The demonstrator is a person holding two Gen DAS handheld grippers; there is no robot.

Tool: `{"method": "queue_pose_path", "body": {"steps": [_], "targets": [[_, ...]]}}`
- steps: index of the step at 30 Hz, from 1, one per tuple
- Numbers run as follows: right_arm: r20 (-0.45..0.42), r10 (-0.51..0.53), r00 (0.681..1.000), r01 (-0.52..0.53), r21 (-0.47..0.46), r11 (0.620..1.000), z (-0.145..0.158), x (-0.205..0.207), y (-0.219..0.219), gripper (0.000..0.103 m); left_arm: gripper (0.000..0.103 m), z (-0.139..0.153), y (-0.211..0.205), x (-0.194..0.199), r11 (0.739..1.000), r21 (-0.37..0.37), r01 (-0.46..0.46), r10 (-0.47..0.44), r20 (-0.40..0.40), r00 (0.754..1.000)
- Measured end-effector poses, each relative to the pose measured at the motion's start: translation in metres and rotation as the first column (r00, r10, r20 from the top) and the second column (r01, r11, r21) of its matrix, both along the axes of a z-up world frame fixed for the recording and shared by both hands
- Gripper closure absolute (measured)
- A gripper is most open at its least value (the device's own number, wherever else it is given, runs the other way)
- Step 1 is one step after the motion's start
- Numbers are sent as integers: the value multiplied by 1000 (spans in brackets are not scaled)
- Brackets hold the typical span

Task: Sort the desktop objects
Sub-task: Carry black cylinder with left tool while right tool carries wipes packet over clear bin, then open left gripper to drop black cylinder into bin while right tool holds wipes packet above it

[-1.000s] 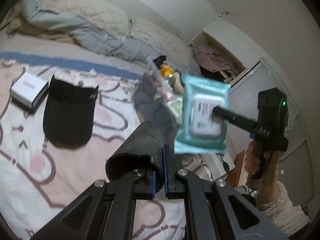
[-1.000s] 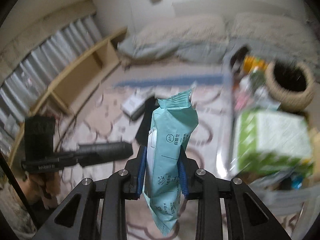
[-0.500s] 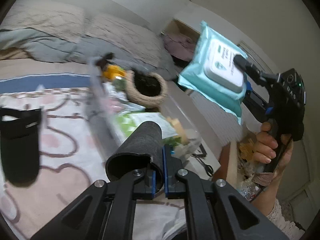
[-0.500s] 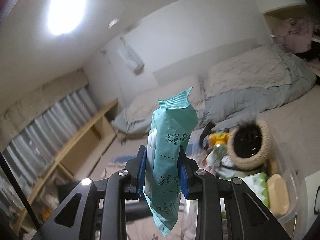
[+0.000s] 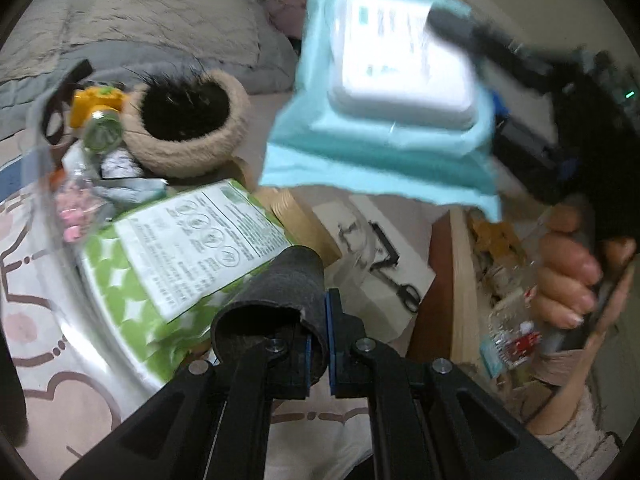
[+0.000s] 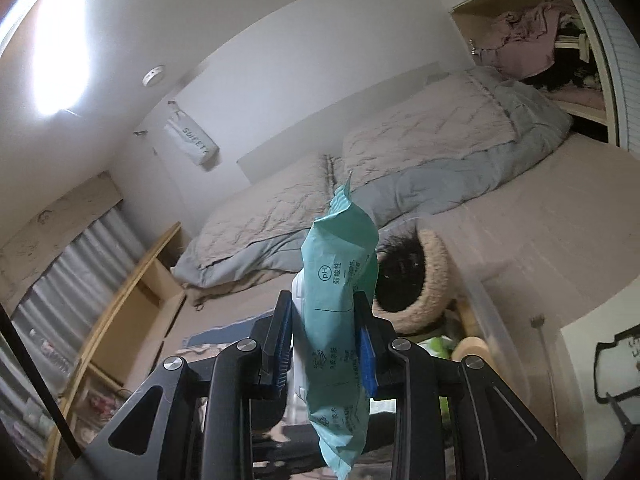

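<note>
Bedding (image 6: 420, 168), a grey and beige quilt, fills the far side of the bed in both views. Nearer lies a clear plastic bin (image 6: 494, 320), its rim curving along the right of the right wrist view; inside it a green-and-white packet (image 5: 188, 252) lies flat, with a fuzzy beige basket (image 5: 184, 124) at its far end and a small yellow-capped item (image 5: 96, 100) to the left of the basket. The wet wipes pack (image 6: 340, 292), teal with a white flip lid, stands on edge between the pads of the right gripper (image 6: 324, 348), which are closed firmly on its two flat faces; in the left wrist view the same pack hangs blurred in the air above the far right side of the bin, held up by a hand (image 5: 576, 272) around the gripper handle. The left gripper (image 5: 318, 344) has its jaws nearly together, pinching the edge of a dark felt roll (image 5: 276, 300) that sits over the near end of the bin.
</note>
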State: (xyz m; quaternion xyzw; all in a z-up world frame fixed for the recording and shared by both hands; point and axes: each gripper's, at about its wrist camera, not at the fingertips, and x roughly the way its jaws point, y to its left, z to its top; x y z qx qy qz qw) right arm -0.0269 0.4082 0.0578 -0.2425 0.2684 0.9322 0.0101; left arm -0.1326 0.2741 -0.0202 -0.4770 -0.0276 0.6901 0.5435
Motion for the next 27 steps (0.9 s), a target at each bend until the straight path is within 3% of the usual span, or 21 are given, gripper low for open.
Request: {"method": "queue_pose_path", "body": {"steps": [5, 6, 7, 8, 12, 15, 27], "targets": [[5, -13, 1000, 13, 10, 1000, -4, 4, 6, 73, 96, -30, 19, -3, 992, -122, 8, -5, 22, 1000], [9, -13, 1000, 13, 8, 1000, -6, 4, 7, 73, 86, -34, 17, -4, 991, -133, -9, 13, 31, 999], [12, -13, 1000, 13, 4, 1000, -7, 3, 8, 73, 73, -37, 12, -8, 990, -137, -38, 45, 46, 998], [15, -13, 1000, 13, 0, 1000, -9, 2, 9, 73, 68, -37, 6, -11, 990, -126, -56, 64, 61, 996], [18, -16, 1000, 16, -9, 1000, -12, 0, 12, 73, 67, -28, -17, -12, 993, -83, -86, 90, 47, 995], [16, -21, 1000, 21, -17, 1000, -13, -3, 15, 73, 56, -19, -38, -11, 991, -68, -118, 120, 24, 993], [86, 4, 996, 3, -82, 997, -38, -22, 19, 73, 56, -15, -99, -18, 972, -68, -226, 223, -43, 974]]}}
